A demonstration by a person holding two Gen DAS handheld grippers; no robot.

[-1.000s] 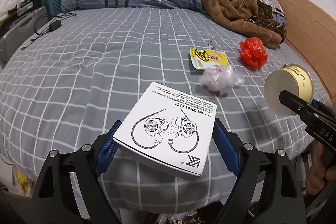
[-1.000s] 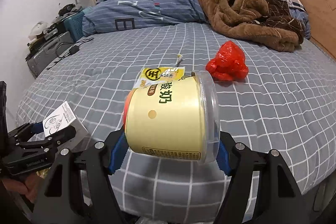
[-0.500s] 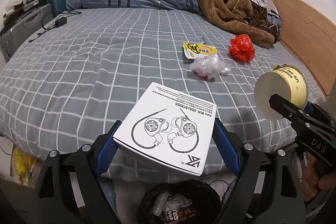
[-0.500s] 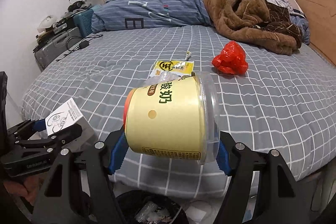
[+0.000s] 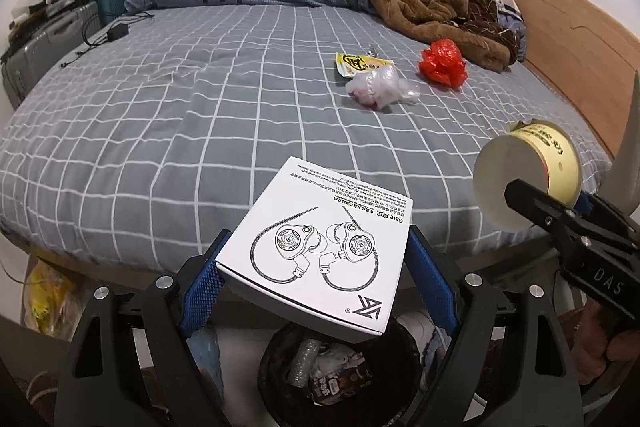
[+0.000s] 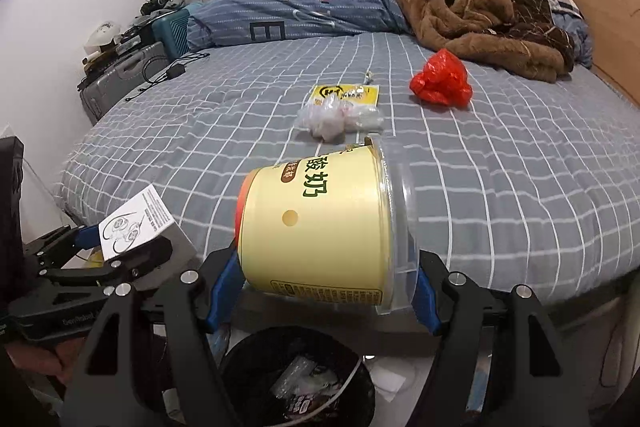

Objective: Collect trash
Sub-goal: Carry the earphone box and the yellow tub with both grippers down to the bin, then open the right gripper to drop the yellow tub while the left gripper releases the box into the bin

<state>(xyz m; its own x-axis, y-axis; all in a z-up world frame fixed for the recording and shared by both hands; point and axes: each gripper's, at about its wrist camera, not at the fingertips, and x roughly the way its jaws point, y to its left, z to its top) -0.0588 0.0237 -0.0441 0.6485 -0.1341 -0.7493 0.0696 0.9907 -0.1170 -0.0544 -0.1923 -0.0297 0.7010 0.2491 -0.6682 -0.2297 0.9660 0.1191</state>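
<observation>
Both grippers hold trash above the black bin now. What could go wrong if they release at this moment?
1. The yogurt tub lies sideways in the right gripper, largely over the bed edge; it may miss the bin.
2. The white earphone box in the left gripper is wide against the bin's mouth and could catch its rim.
3. The grippers are close together and might collide.

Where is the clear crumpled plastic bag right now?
The clear plastic bag lies on the bed, right of centre in the left wrist view, touching the yellow wrapper behind it, left of the red bag.
</observation>
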